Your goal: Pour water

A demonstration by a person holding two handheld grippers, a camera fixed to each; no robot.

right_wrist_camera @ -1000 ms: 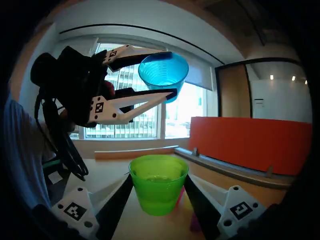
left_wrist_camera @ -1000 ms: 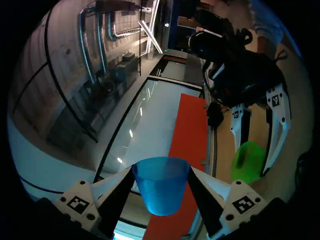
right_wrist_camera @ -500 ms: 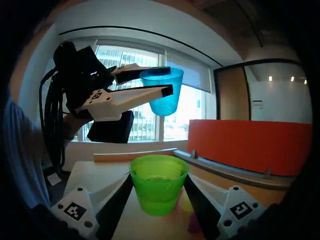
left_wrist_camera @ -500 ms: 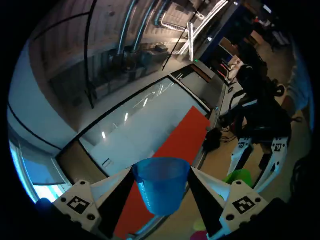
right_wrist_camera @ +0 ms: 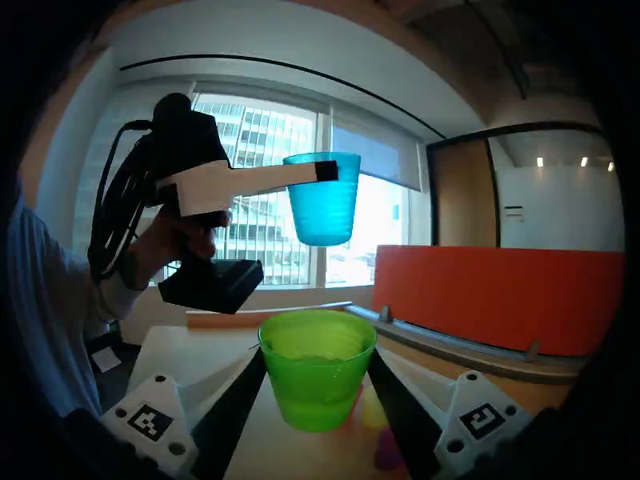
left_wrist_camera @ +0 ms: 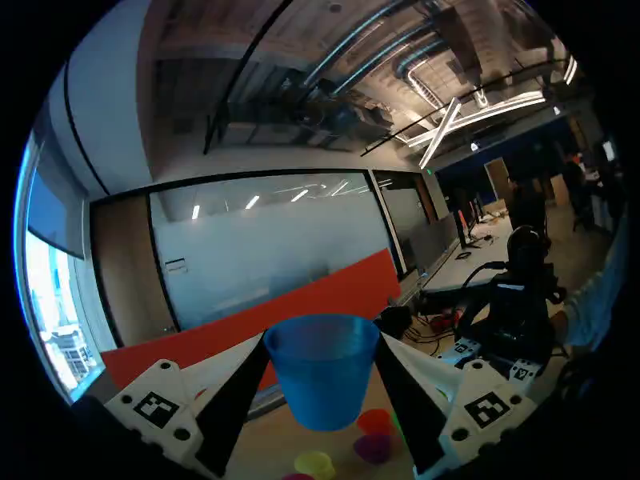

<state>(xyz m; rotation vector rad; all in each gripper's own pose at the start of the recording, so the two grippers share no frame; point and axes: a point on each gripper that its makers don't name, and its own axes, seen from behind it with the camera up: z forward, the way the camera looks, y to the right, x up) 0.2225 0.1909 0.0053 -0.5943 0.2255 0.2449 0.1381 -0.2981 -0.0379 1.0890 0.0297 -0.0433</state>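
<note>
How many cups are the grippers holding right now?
2: the blue cup held in the left gripper, and the green cup held in the right gripper. None seems hidden.

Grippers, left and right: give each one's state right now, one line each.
Left gripper: shut on the blue cup.
Right gripper: shut on the green cup.

Both cams sit close over their own grippers. Right gripper view faces the windows, left gripper at 11 o'clock; both share the orange panel.
</note>
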